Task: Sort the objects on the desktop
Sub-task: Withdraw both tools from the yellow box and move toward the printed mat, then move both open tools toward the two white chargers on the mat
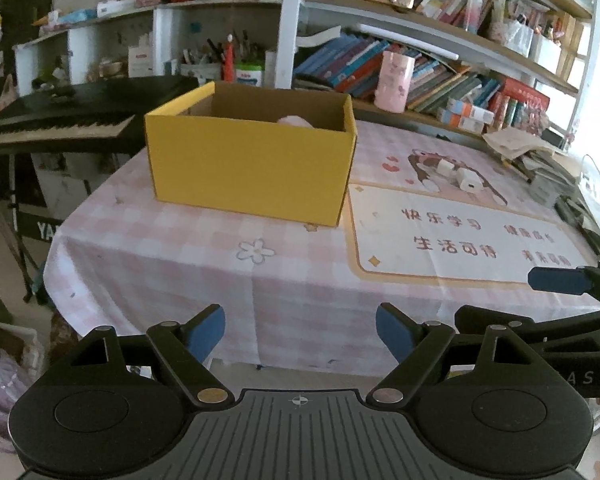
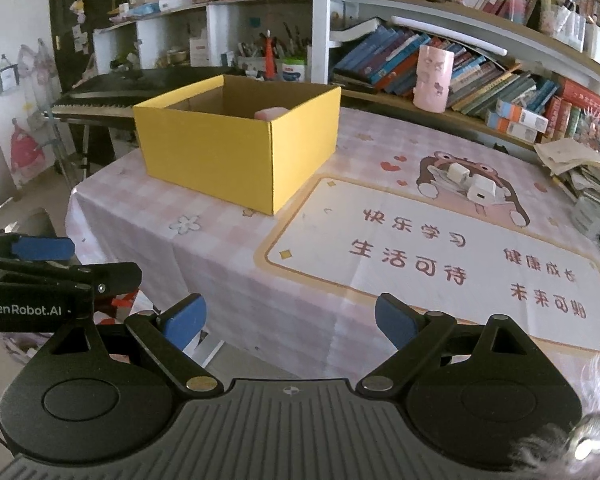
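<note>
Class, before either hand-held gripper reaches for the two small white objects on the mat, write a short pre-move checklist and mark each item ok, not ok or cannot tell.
1. Left hand-held gripper open and holding nothing: ok.
2. Right hand-held gripper open and holding nothing: ok.
3. Yellow box upright with its top open: ok.
4. Room left in the box: cannot tell; only a pink object shows above the rim, the floor is hidden.
5. The two white objects in plain view on the cartoon mat, nothing covering them: ok.
6. Whether the two white objects touch each other: cannot tell.
</note>
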Demonstrator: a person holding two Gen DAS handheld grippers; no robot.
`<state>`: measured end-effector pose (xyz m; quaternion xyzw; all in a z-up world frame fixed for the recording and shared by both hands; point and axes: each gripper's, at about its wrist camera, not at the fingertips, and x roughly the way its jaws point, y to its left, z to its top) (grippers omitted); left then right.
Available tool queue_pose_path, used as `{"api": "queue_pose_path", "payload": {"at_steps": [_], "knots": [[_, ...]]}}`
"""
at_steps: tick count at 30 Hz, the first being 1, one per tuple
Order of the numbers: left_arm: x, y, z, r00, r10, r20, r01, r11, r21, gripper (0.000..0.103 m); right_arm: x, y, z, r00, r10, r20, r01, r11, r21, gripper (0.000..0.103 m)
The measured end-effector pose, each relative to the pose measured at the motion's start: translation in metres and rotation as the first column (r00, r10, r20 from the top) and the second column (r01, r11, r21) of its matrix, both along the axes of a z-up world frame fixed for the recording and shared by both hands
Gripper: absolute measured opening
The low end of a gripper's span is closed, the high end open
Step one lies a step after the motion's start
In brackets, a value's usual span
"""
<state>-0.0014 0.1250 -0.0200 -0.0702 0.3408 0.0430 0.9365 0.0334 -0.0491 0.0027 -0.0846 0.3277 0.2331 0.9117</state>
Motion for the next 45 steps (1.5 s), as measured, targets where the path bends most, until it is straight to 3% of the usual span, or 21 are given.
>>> {"api": "queue_pose_path", "payload": {"at_steps": [23, 45], "knots": [[0.044, -0.055, -0.005, 0.983, -0.184, -0.018, 0.184, 0.983, -0.007, 0.085, 0.012, -0.059, -0.002, 0.98, -0.198, -0.011, 0.198, 0.98, -0.003, 0.091], [0.117, -0.107, -0.005, 0.964, -0.267, -0.014, 0.267, 0.964, -0.007, 0.085, 0.071, -0.113, -0.003, 0.961, -0.276, -0.01, 0.275, 0.961, -0.011, 0.091]]}}
